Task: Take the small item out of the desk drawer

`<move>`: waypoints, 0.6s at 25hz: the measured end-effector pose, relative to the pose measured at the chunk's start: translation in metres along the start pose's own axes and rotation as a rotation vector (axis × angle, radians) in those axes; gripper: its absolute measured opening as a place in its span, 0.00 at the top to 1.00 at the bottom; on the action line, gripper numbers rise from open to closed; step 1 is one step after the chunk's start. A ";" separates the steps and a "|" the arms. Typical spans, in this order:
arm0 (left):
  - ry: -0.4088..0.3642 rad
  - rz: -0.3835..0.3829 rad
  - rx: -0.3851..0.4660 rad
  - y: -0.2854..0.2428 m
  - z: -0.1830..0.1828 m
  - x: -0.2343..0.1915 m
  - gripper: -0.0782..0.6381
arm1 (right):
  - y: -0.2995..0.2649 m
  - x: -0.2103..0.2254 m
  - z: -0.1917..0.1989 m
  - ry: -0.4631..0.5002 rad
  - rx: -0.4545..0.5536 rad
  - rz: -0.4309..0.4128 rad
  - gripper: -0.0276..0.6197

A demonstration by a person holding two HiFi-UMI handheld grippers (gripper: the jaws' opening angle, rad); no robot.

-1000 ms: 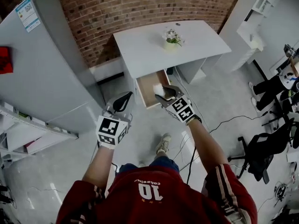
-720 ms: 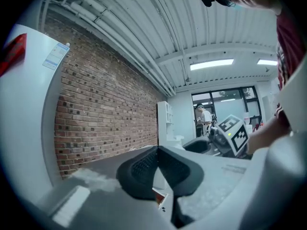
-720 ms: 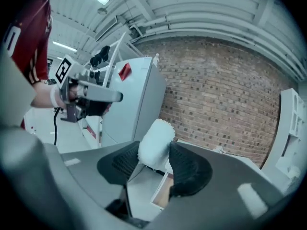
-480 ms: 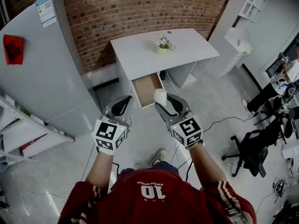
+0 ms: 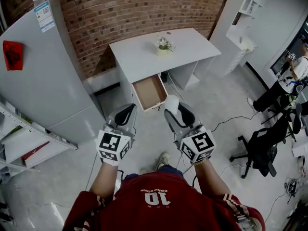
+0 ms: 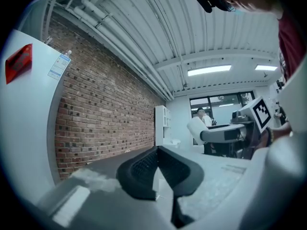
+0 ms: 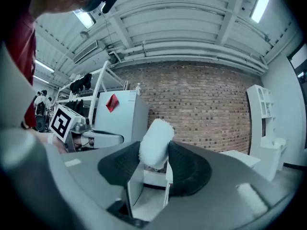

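The small item (image 5: 171, 101) is a white fluffy roll, and it stands upright between the pads of my right gripper (image 5: 172, 109). In the right gripper view the item (image 7: 156, 143) fills the gap of the right gripper (image 7: 156, 153), whose jaws are closing on it. The wooden desk drawer (image 5: 149, 91) hangs open under the white desk (image 5: 144, 52), a short way beyond the item, and looks bare inside. My left gripper (image 5: 126, 109) is held level beside the right one, its jaws (image 6: 157, 151) shut on nothing.
A small flower pot (image 5: 163, 44) stands on the desk top. A grey fridge (image 5: 43, 81) and a metal shelf (image 5: 24, 138) are at the left. White shelving (image 5: 243, 18), an office chair (image 5: 262, 150), floor cables (image 5: 231, 124) and a person (image 5: 293, 76) are at the right.
The right gripper has drawn back from the drawer toward me with the white item in it. It now sits beside the left gripper, farther from the desk.
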State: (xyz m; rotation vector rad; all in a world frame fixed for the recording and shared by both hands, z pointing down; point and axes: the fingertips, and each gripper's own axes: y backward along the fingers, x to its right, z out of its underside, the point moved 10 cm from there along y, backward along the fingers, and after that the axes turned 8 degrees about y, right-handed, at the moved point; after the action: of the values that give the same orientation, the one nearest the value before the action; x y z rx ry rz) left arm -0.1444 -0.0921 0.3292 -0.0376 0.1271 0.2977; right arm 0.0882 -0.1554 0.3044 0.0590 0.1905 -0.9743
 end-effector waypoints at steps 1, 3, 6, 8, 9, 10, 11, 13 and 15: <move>-0.003 0.004 0.000 0.000 -0.001 0.003 0.89 | 0.002 -0.001 0.000 0.001 0.001 -0.002 0.68; -0.005 0.014 0.002 0.000 -0.002 0.006 0.89 | 0.003 -0.004 0.000 -0.007 0.002 -0.007 0.68; -0.006 0.029 0.003 -0.002 -0.003 0.008 0.89 | 0.003 -0.007 0.000 -0.006 0.004 -0.011 0.68; -0.008 0.035 0.000 -0.005 -0.002 0.009 0.89 | 0.004 -0.009 -0.001 0.003 0.004 -0.007 0.68; -0.008 0.036 0.000 -0.006 -0.003 0.009 0.89 | 0.005 -0.008 -0.001 0.002 0.004 -0.005 0.68; -0.007 0.036 0.000 -0.007 -0.003 0.009 0.89 | 0.005 -0.007 -0.001 -0.005 0.003 -0.005 0.68; -0.006 0.036 0.000 -0.009 -0.003 0.009 0.89 | 0.005 -0.005 0.000 -0.019 0.002 -0.004 0.68; -0.005 0.035 -0.002 -0.011 -0.004 0.009 0.89 | 0.005 0.000 0.004 -0.049 -0.003 0.000 0.68; -0.008 0.033 -0.006 -0.010 -0.004 0.006 0.89 | 0.004 0.001 0.006 -0.057 -0.008 0.009 0.68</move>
State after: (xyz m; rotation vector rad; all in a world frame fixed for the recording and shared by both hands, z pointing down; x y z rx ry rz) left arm -0.1358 -0.1003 0.3245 -0.0399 0.1195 0.3306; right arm 0.0929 -0.1551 0.3101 0.0249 0.1416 -0.9652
